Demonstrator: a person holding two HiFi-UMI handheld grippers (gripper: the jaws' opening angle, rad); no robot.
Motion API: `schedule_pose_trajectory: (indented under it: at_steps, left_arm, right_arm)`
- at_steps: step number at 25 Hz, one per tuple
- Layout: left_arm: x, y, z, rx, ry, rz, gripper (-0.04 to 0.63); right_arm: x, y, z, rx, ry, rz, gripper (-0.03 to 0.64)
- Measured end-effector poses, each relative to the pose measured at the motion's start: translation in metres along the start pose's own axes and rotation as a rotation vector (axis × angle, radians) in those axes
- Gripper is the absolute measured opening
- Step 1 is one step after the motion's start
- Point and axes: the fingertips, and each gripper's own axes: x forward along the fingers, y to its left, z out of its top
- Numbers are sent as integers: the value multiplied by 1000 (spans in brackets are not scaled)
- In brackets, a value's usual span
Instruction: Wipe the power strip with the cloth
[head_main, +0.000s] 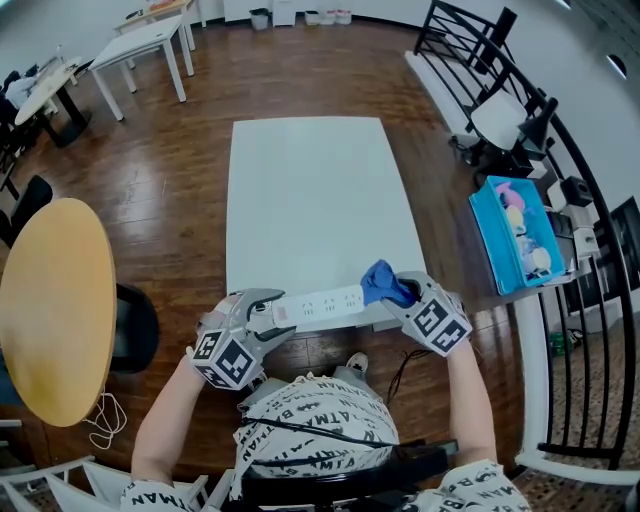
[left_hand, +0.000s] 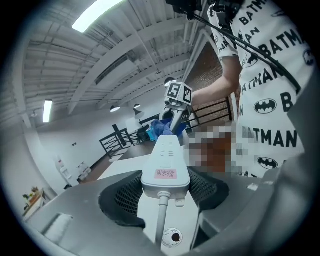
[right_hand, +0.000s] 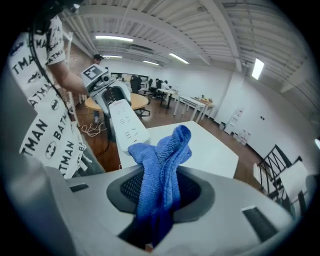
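Fingers (left_hand: 124, 197) of the left gripper (head_main: 264, 318) stand wide apart and clamp the cord end of the white power strip (head_main: 322, 304), its cord (left_hand: 161, 220) running back between them. From that grip the strip reaches rightward along the near edge of the white table (head_main: 320, 190); whether it rests there cannot be told. At its far end the right gripper (head_main: 405, 296), jaws nearly together, pinches a bunched blue cloth (right_hand: 162, 170) that meets the strip's tip. Judging by this, both tools are in hand and the wipe is at one end only. The length back toward the left fingers appears left to do.
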Motion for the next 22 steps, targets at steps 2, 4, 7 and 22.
schedule_pose_trajectory:
  at_steps: [2, 4, 7, 22]
  left_arm:
    - [-3, -4, 1, 13, -1, -19, 282]
    - [-5, -9, 4, 24, -1, -38, 282]
    - [-6, -15, 10, 44, -5, -56, 282]
    - [-1, -41, 23, 185, 12, -149, 282]
  right_arm:
    - [-1, 5, 2, -82, -21, 53, 137]
    - [-5, 8, 2, -131, -38, 100, 137]
    - [-11, 8, 7, -195, -50, 136, 137]
    - [-15, 29, 14, -461, 38, 274, 137]
